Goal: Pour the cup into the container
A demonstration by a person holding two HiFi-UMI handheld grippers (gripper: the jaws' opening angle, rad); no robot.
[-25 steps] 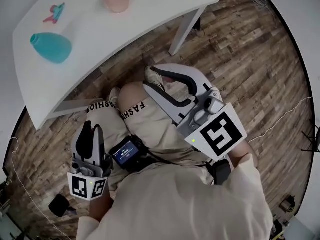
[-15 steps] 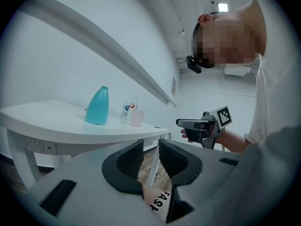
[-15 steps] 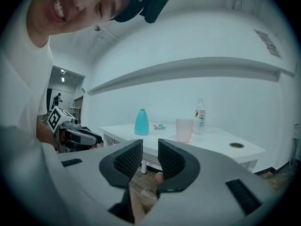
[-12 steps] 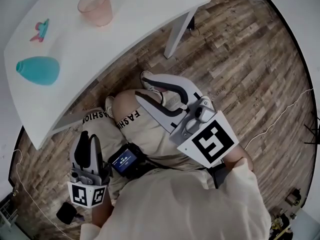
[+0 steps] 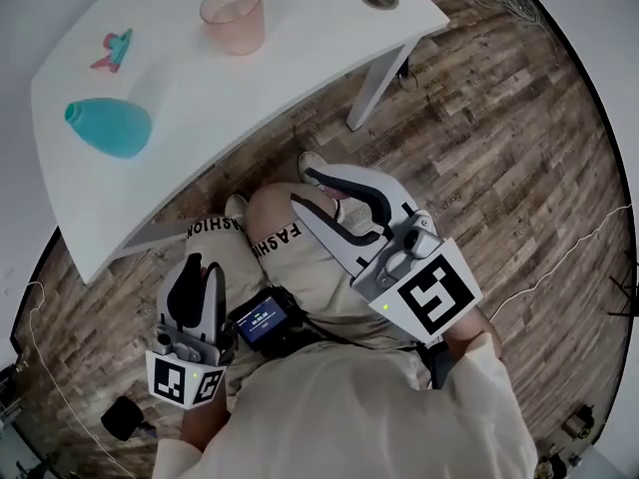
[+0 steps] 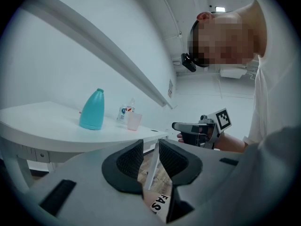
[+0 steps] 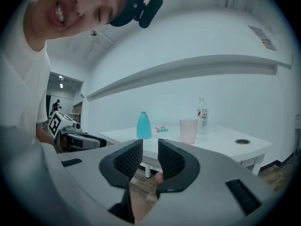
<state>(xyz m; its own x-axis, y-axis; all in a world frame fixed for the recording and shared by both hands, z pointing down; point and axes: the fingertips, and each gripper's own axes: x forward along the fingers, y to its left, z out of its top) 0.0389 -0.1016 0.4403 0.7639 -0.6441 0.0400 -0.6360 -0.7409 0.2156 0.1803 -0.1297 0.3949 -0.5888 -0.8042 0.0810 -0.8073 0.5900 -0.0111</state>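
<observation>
We judge the step in hand to be the approach: neither gripper has reached the table (image 5: 270,78), and the cup (image 5: 233,18) stands on it untouched. The left gripper (image 5: 200,267) and the right gripper (image 5: 305,188) both hang over our lap, pointing level toward the table. In each gripper view the fingers (image 6: 129,161) stand only a narrow slit apart, with nothing between them but floor and leg showing through. Both are released and empty.

The pink cup stands upright, well ahead of the right fingers and a little to their right. The teal container (image 5: 110,128) stands well ahead of the left fingers and off to their left, apart from the cup.

That slit looks far too narrow for the cup, so we should spread the right fingers wide before they arrive, not at the wall. We come in level at the cup's middle and close gently, since the thin wall probably gives. A clear bottle (image 7: 202,114) stands just beyond the cup, so the far finger must slip in without nudging it. The container's mouth looks small. We would steady its body with the left fingers and tip the cup slowly, with its rim right over the opening. What the cup holds, we cannot tell.
</observation>
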